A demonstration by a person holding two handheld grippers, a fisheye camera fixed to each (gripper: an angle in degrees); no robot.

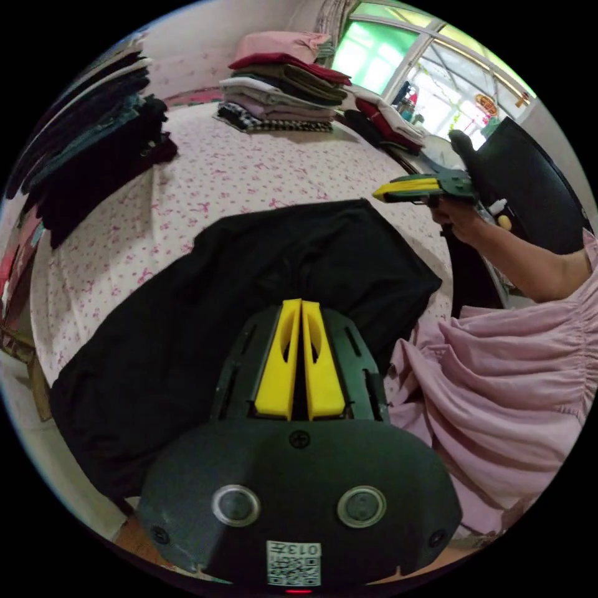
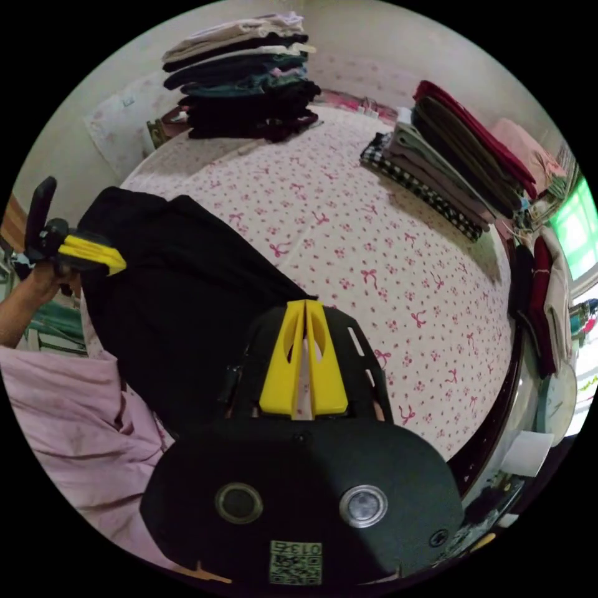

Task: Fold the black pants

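Observation:
The black pants (image 1: 249,280) (image 2: 174,293) lie spread flat on a bed with a white sheet (image 1: 249,168) (image 2: 374,249) printed with pink bows. My left gripper (image 1: 301,303) hovers over the near part of the pants, its yellow jaws pressed together with nothing between them. My right gripper (image 2: 305,303) is also shut and holds nothing, just past the pants' edge over the sheet. It also appears in the left gripper view (image 1: 379,194), held in a hand off one corner of the pants. The left gripper (image 2: 118,266) appears beyond the pants' other end in the right gripper view.
A stack of dark folded clothes (image 1: 93,143) (image 2: 249,93) and a stack of mixed-colour folded clothes (image 1: 283,90) (image 2: 461,162) sit at the far side of the bed. The person's pink garment (image 1: 498,386) (image 2: 62,405) hangs at the near edge. A window (image 1: 374,56) stands behind.

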